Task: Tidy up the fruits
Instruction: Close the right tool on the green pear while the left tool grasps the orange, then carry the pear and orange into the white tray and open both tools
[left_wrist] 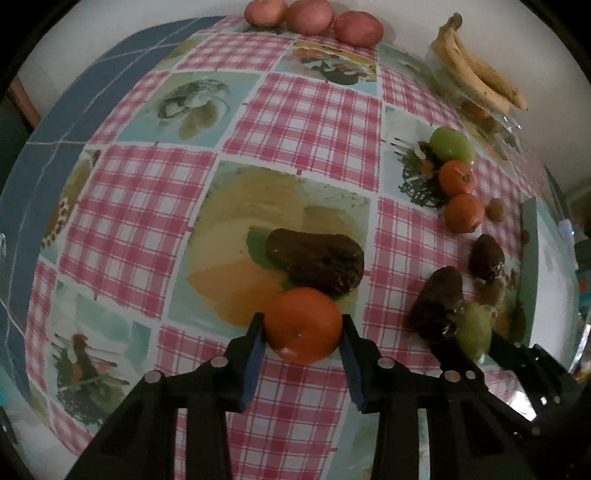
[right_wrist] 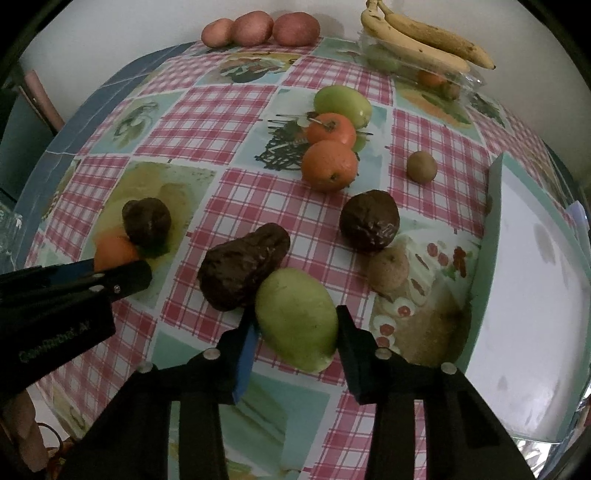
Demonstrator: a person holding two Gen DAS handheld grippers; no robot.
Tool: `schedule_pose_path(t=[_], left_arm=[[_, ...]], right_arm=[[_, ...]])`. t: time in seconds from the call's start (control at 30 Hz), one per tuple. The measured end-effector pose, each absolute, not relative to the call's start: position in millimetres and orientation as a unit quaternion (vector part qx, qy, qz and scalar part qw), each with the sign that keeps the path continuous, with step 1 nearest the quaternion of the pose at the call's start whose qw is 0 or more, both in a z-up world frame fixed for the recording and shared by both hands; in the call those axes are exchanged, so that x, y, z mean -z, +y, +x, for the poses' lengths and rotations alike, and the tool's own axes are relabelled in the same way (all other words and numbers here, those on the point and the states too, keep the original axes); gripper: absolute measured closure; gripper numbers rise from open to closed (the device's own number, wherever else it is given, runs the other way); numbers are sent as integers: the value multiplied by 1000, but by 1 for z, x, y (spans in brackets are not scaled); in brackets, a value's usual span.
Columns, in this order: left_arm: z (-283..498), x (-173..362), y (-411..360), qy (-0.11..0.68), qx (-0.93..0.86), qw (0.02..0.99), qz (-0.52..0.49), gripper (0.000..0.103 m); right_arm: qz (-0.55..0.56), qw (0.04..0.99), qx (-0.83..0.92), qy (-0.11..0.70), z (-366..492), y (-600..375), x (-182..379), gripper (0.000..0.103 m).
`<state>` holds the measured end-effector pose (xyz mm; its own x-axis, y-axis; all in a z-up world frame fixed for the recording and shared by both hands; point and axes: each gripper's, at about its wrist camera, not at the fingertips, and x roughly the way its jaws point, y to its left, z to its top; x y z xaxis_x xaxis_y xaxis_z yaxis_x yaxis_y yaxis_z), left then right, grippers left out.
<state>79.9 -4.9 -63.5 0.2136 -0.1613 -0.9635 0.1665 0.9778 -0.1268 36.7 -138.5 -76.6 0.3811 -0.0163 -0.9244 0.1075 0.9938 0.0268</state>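
We take the checked tablecloth [right_wrist: 236, 192] as our landmark and work down in size. Along its far edge lie the bananas [right_wrist: 424, 40] over a clear tray [right_wrist: 469, 79], and three reddish fruits [right_wrist: 258, 29] sit in a row at the far left corner. A white board [right_wrist: 528, 295] leans at its right side.

Toward the middle of the cloth a green mango [right_wrist: 343, 99] and two oranges [right_wrist: 330, 164] already sit together, touching.

Near the front edge, our right gripper [right_wrist: 295, 332] is clamped on a second green mango [right_wrist: 297, 317]. Its long axis runs along the fingers, slightly tilted, and a dark avocado [right_wrist: 243, 266] presses against its left flank. Two more dark avocados [right_wrist: 369, 219] lie apart, one each side.

Our left gripper [left_wrist: 303, 328] is clamped on a loose orange [left_wrist: 303, 325], which touches the avocado just beyond it.

We judge that both fruits belong with the middle group, which lies ahead and to the right of the left gripper, straight ahead of the right.
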Motion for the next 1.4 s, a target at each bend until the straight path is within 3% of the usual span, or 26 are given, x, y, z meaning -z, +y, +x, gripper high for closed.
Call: schedule_pose_path(t=[0.5,0.8,1.4], left_arm=[[79,11,4,564,120,815,-49,62],[69,5,-19,548,153,822,-27,62],[23,-5,-172,503,322,798,86,62]], right_arm=[[117,851,52,510,18,-167,41,61],[186,848,131,479,-1,-224,20,61],[304,777,336,437,-76,-374,32,61]])
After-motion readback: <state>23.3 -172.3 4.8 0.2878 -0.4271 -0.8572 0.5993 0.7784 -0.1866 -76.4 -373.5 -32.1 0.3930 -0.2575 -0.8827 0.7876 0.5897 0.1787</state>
